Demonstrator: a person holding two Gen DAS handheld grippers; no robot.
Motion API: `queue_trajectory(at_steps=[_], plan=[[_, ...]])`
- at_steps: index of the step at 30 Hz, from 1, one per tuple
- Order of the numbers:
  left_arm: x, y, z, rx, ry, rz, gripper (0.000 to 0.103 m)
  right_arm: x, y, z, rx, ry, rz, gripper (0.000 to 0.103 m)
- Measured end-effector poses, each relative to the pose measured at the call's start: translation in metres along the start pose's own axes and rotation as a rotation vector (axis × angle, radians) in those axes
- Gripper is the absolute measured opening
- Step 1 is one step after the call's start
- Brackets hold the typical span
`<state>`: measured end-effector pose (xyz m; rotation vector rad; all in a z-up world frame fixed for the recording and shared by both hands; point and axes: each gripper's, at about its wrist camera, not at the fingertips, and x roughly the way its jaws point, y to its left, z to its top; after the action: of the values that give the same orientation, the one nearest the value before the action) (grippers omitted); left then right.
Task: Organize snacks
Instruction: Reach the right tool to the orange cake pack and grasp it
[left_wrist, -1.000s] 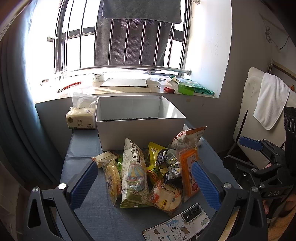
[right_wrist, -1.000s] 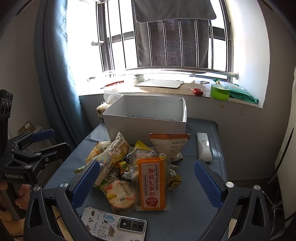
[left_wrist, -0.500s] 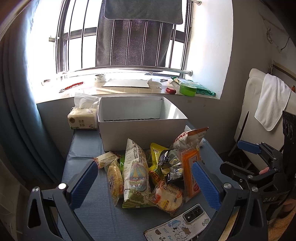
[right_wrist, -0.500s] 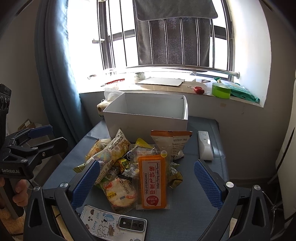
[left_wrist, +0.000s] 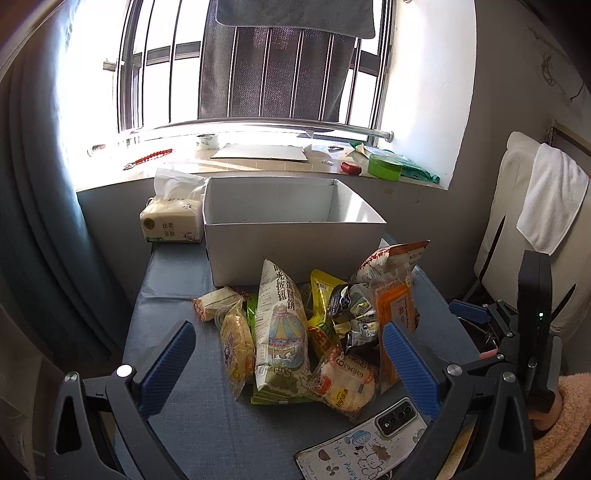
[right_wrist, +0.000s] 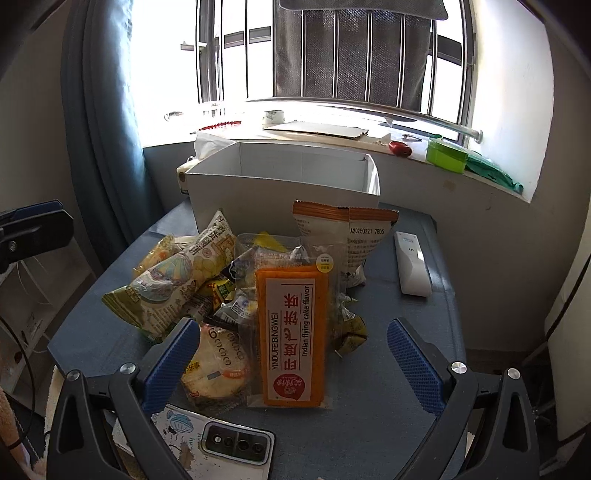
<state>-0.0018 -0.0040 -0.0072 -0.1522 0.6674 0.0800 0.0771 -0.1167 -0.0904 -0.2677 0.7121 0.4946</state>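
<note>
Snack pile (left_wrist: 317, 332) crowds mid-table, pressed up against the box (left_wrist: 291, 242) front wall. Box top is open. Bare cloth runs down the table's (left_wrist: 173, 417) left side; tissue pack (left_wrist: 171, 225) blocks the far-left corner. On the right, remote (right_wrist: 412, 264) sits in the lane. Phone (right_wrist: 221, 445) occupies the near edge.

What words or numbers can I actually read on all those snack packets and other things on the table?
"YINDUFEIBINGWEI" and "Indian flying cake flavor": orange cake packet.
"A20250221 7805": orange-topped white bag.
"HOT" over a second, unclear word: phone case.
Chinese characters on the tissue pack, the tall green biscuit bag and the orange packet: visible, not transcribed.
Print on the other snacks and the white remote: too small.
</note>
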Motion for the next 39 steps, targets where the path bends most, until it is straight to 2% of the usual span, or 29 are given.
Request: queue_trajectory(at_steps=[8, 12, 14, 19, 21, 22, 23, 24, 25, 27, 36, 37, 38, 39], plan=[[0.010, 0.006, -0.009, -0.008, 0.042, 0.013, 0.103, 0.043, -0.014, -0.010, 0.067, 0.063, 0.050, 0.103], [0.016, 0.007, -0.013, -0.009, 0.060, 0.022, 0.103, 0.051, -0.016, -0.012, 0.074, 0.071, 0.062, 0.091], [0.020, 0.008, -0.014, -0.013, 0.067, 0.023, 0.103, 0.046, -0.016, -0.013, 0.067, 0.046, 0.067, 0.080], [0.031, 0.008, -0.016, -0.015, 0.094, 0.018, 0.103, 0.031, -0.031, -0.012, 0.107, 0.010, 0.059, 0.027], [0.035, 0.007, -0.016, -0.015, 0.104, 0.019, 0.103, 0.031, -0.038, -0.013, 0.125, 0.033, 0.066, 0.026], [0.036, 0.007, -0.017, -0.015, 0.106, 0.015, 0.103, 0.032, -0.039, -0.013, 0.136, 0.042, 0.065, 0.031], [0.038, 0.007, -0.018, -0.014, 0.108, 0.013, 0.103, 0.032, -0.040, -0.014, 0.143, 0.046, 0.061, 0.040], [0.039, 0.006, -0.018, -0.013, 0.111, 0.013, 0.103, 0.032, -0.041, -0.015, 0.151, 0.038, 0.057, 0.076], [0.039, 0.006, -0.020, -0.012, 0.115, 0.015, 0.103, 0.031, -0.040, -0.018, 0.160, 0.021, 0.056, 0.103], [0.039, 0.005, -0.022, -0.008, 0.119, 0.019, 0.103, 0.028, -0.036, -0.021, 0.164, -0.014, 0.065, 0.103], [0.038, 0.012, -0.023, -0.025, 0.124, 0.033, 0.103, 0.059, -0.012, -0.015, 0.139, 0.041, 0.004, 0.103], [0.039, 0.013, -0.023, -0.024, 0.124, 0.035, 0.103, 0.060, -0.010, -0.014, 0.127, 0.036, 0.012, 0.099], [0.039, 0.013, -0.023, -0.024, 0.126, 0.037, 0.103, 0.060, -0.007, -0.014, 0.112, 0.035, 0.025, 0.090], [0.040, 0.013, -0.023, -0.023, 0.129, 0.038, 0.103, 0.061, -0.005, -0.013, 0.097, 0.043, 0.033, 0.073]])
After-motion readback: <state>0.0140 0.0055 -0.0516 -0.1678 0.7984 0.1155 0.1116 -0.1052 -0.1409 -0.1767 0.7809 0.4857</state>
